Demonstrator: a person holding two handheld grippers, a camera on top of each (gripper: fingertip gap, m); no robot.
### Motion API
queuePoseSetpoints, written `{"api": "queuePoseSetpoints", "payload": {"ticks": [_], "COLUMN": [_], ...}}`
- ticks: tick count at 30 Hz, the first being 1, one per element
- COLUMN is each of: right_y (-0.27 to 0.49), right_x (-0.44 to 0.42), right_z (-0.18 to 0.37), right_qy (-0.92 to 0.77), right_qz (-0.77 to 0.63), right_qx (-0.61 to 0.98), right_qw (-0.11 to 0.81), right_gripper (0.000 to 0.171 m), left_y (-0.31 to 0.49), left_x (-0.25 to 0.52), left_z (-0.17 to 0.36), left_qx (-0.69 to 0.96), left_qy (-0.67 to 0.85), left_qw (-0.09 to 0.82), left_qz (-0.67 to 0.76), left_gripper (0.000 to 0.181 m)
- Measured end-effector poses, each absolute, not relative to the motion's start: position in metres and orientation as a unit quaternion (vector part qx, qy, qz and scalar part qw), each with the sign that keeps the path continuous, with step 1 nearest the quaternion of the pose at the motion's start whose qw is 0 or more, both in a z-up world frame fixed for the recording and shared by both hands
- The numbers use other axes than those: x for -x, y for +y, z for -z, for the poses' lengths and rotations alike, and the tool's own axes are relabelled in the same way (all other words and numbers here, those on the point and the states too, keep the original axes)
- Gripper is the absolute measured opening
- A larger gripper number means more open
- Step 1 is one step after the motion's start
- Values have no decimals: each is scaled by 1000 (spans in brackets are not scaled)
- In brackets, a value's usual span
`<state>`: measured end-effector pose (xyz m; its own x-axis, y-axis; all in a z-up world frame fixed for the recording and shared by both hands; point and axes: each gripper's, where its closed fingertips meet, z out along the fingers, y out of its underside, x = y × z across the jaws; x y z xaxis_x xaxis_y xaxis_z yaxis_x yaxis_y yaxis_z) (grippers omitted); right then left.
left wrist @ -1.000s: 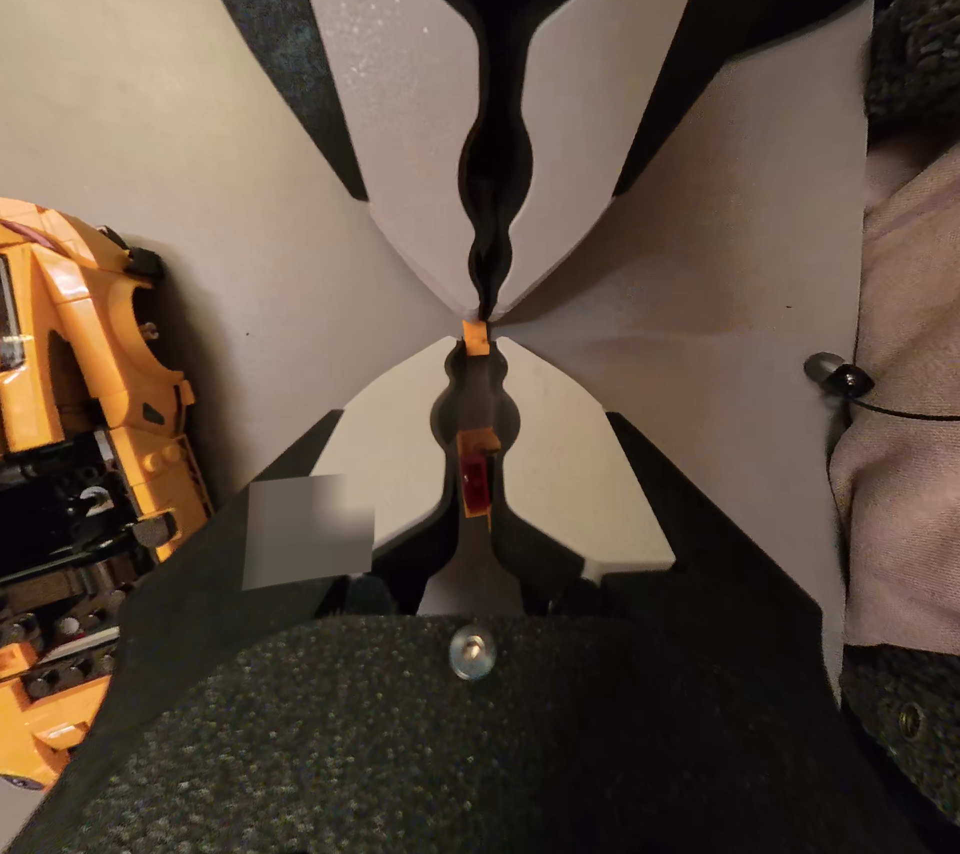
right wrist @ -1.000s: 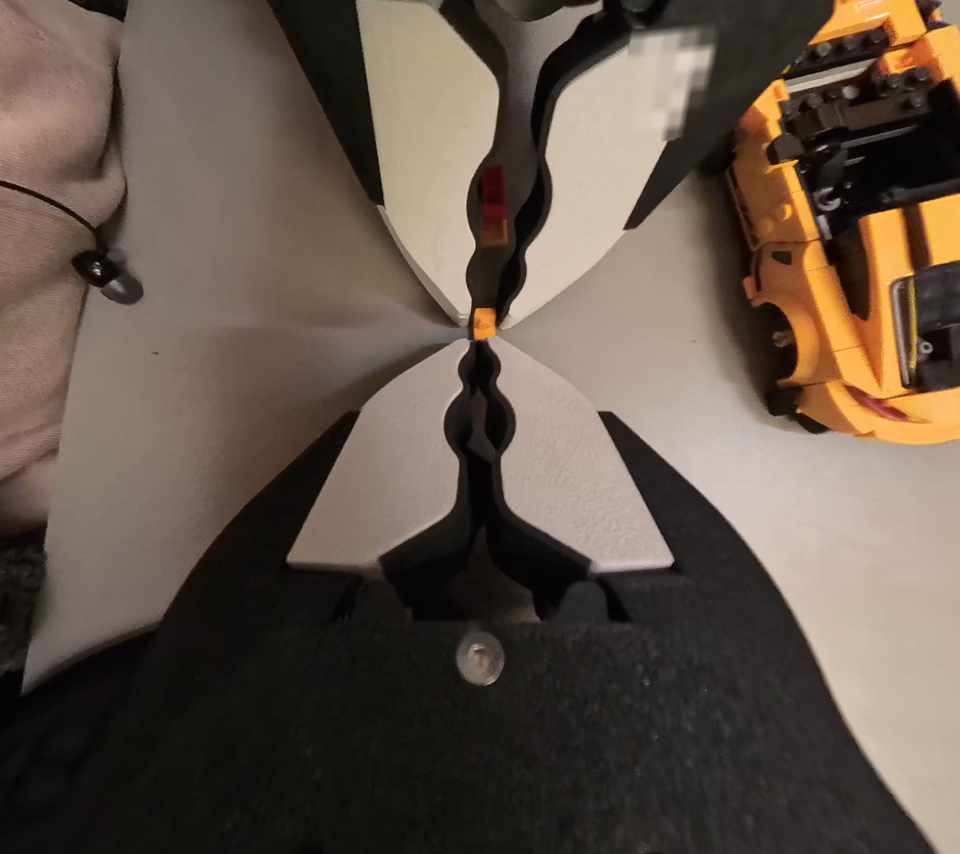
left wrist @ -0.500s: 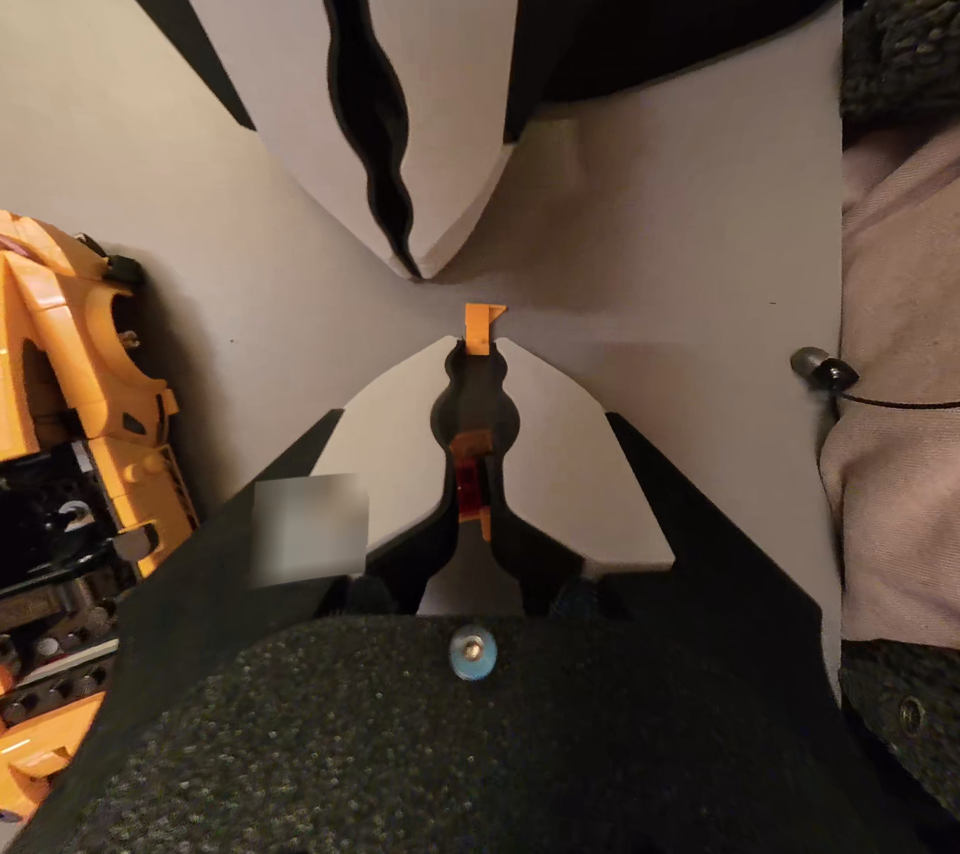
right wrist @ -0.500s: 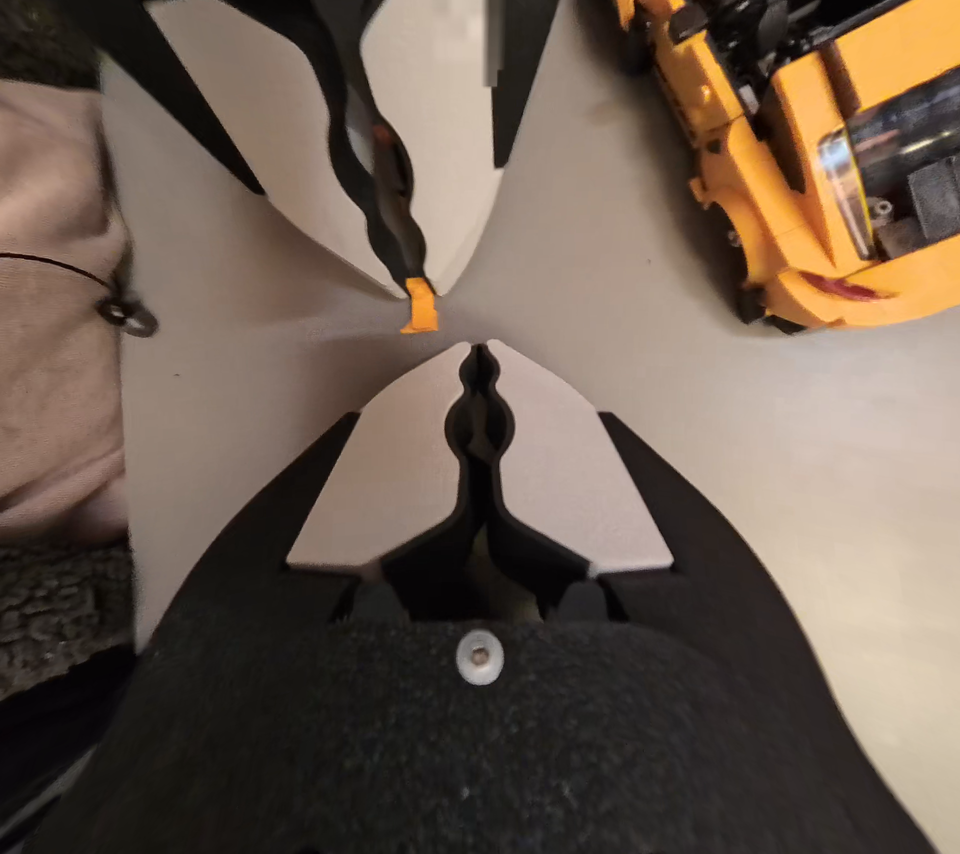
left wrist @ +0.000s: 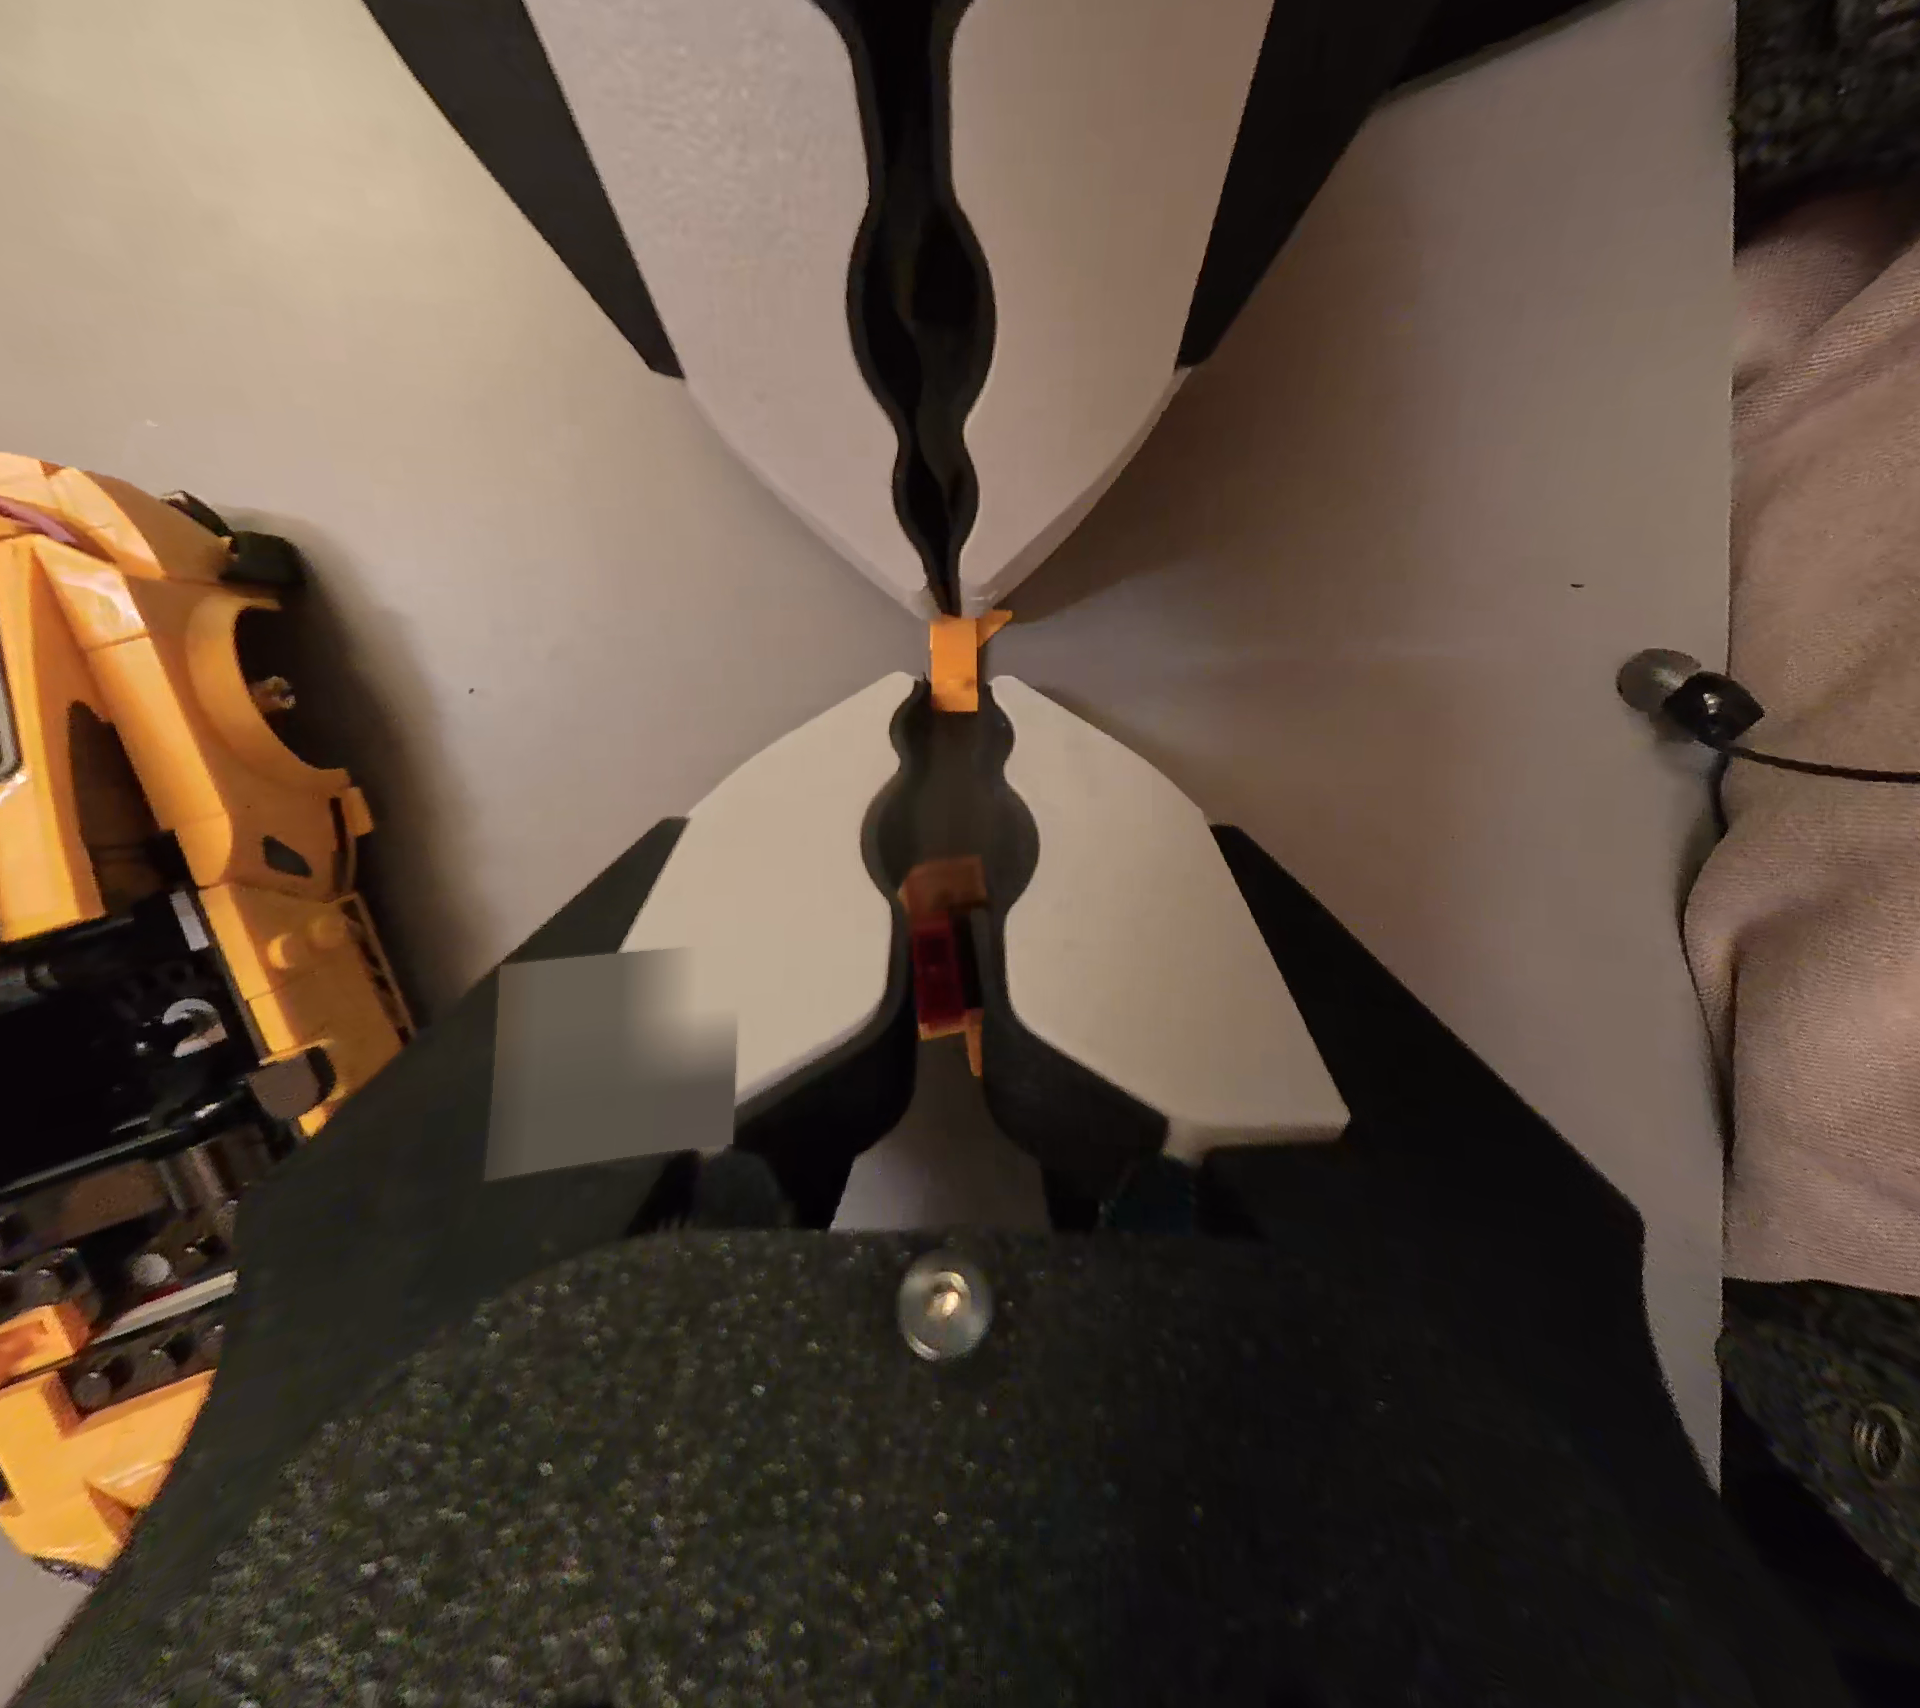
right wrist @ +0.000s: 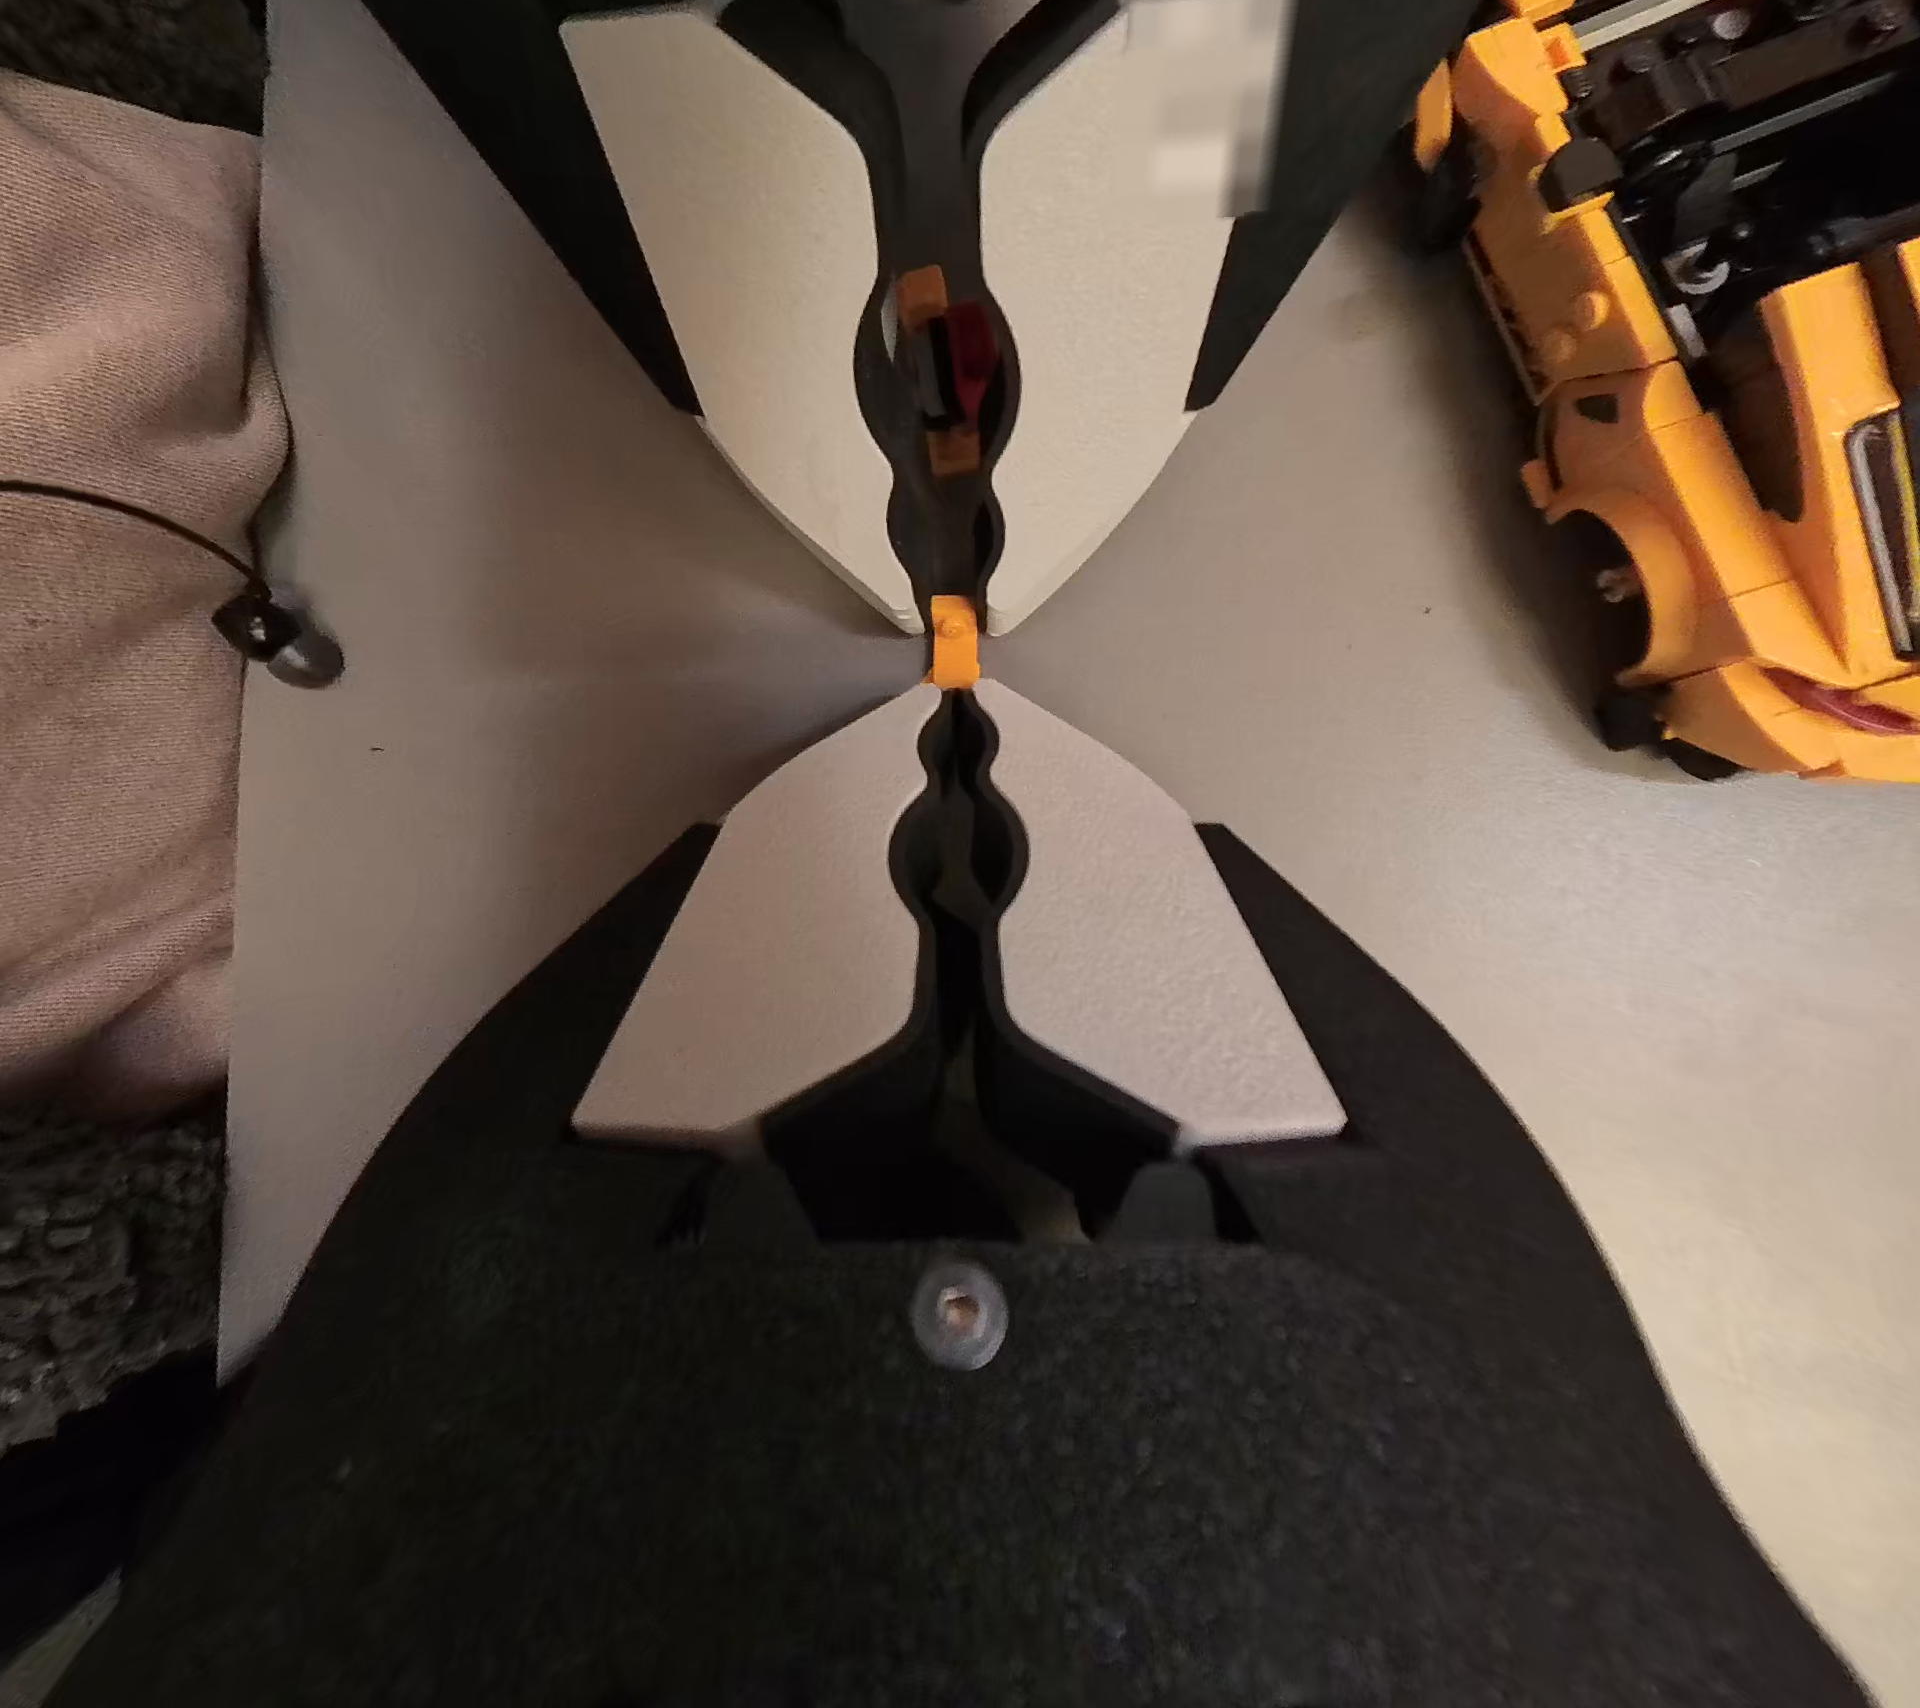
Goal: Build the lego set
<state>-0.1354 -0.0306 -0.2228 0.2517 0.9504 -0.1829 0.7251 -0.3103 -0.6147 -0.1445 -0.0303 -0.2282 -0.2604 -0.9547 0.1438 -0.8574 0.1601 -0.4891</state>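
left gripper (left wrist: 954,690) and right gripper (right wrist: 954,694) tip to tip, small lego piece (left wrist: 956,659) between them, lego car (right wrist: 1704,328) off to one side on the table (left wrist: 312,256)

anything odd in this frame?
One thing: a red and orange brick piece sits deep in the throat of the left gripper, behind the small orange piece at its fingertips. The orange car looks undisturbed.
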Motion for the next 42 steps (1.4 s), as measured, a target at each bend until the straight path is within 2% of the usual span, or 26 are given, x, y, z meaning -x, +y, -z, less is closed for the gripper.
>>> {"api": "queuePoseSetpoints", "payload": {"ticks": [38, 42], "right_y": [-33, -28], "right_x": [137, 134], "right_z": [224, 212], "right_qy": [-558, -546], "right_qz": [-285, -307], "right_qx": [749, 740], "right_qw": [215, 247], "right_gripper": [1, 0], "left_y": [-33, -32], "left_x": [143, 144], "left_z": [228, 227], "left_qx": [596, 608], "left_qy": [760, 744], "left_qw": [101, 89], "left_qz": [240, 262], "left_gripper": [9, 8]}}
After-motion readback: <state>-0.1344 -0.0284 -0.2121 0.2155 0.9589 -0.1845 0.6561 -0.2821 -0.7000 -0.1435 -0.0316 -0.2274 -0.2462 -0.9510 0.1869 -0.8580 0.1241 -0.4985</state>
